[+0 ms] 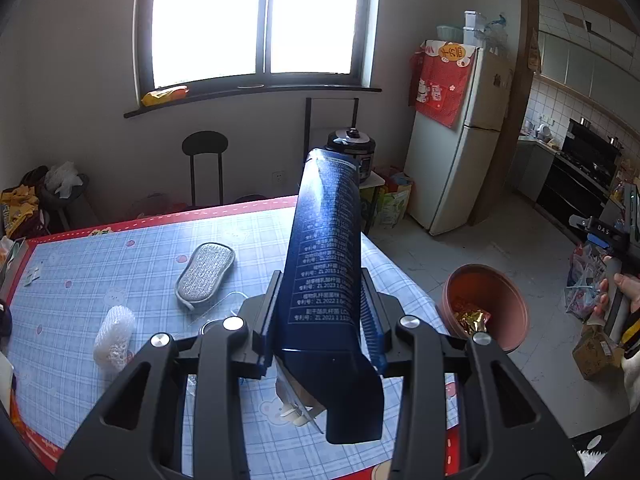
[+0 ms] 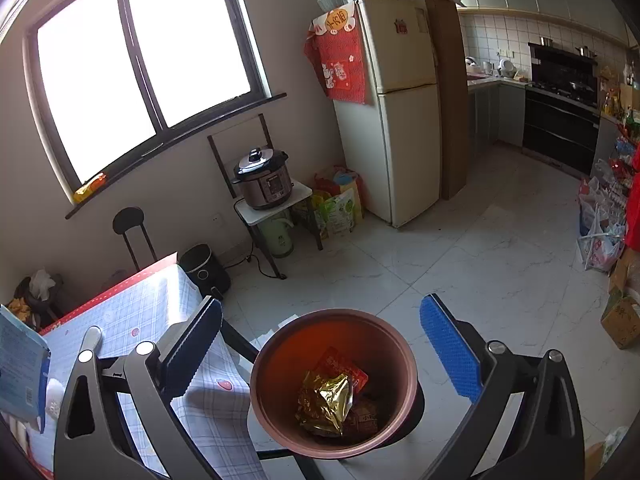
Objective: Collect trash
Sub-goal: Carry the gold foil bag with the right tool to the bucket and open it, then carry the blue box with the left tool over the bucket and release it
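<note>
My left gripper (image 1: 320,316) is shut on a long dark blue box (image 1: 326,264) with white print, held above the table with its far end raised. The box's pale end shows at the left edge of the right wrist view (image 2: 22,376). My right gripper (image 2: 320,344) is open and empty, hovering above a brown trash bin (image 2: 280,344) that holds a gold wrapper (image 2: 324,400) and a red wrapper (image 2: 344,368). The bin (image 1: 500,304) stands on the floor right of the table. A white foam net (image 1: 114,332) lies on the table at the left.
The table has a blue checked cloth (image 1: 120,256) with a red border. A grey scrub pad (image 1: 205,270) lies on it. A stool (image 1: 205,160), a pressure cooker (image 2: 264,178) on a stand, a fridge (image 2: 396,112) and floor bags (image 2: 604,228) surround the area.
</note>
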Demonstrator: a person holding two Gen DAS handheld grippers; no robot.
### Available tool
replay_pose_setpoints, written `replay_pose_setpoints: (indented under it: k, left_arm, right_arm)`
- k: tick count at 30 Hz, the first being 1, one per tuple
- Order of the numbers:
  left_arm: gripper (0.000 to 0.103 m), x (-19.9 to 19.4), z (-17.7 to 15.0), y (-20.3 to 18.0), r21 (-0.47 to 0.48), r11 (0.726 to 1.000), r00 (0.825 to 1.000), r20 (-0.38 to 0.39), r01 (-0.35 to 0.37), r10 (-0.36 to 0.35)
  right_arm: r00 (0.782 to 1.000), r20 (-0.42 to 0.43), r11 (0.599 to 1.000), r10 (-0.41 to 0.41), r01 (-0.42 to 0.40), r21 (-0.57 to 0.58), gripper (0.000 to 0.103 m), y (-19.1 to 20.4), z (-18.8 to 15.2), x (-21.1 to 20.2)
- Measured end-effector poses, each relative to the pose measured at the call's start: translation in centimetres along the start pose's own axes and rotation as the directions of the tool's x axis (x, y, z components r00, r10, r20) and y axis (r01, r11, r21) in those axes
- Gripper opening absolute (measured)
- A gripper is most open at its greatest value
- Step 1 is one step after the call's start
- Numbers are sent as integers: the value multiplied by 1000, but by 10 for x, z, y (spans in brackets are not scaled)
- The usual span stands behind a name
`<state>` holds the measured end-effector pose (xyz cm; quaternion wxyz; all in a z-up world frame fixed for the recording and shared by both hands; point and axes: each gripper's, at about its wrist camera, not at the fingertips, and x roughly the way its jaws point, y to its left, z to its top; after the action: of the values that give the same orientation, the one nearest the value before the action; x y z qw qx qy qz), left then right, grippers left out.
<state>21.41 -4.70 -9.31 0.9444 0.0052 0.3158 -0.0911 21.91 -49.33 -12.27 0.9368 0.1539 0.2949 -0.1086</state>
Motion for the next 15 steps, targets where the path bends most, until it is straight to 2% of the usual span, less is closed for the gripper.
replay_pose_setpoints:
  k: [4,8,15]
  left_arm:
    - [39,10,14,-24,47,997,998,11,68,-69]
    - [39,24,26,-57,98,983,988,10,154,-156]
    - [39,54,35,-126,173,934,950,-33,313,-312]
  right_arm:
    - [998,48,999,-37,39,-25,98,-1,-1,-30]
    - [997,52,999,-49,50,-21,98,-7,-7,-56]
    - [994,42,995,-96,97,-18,98,-26,-21,-91]
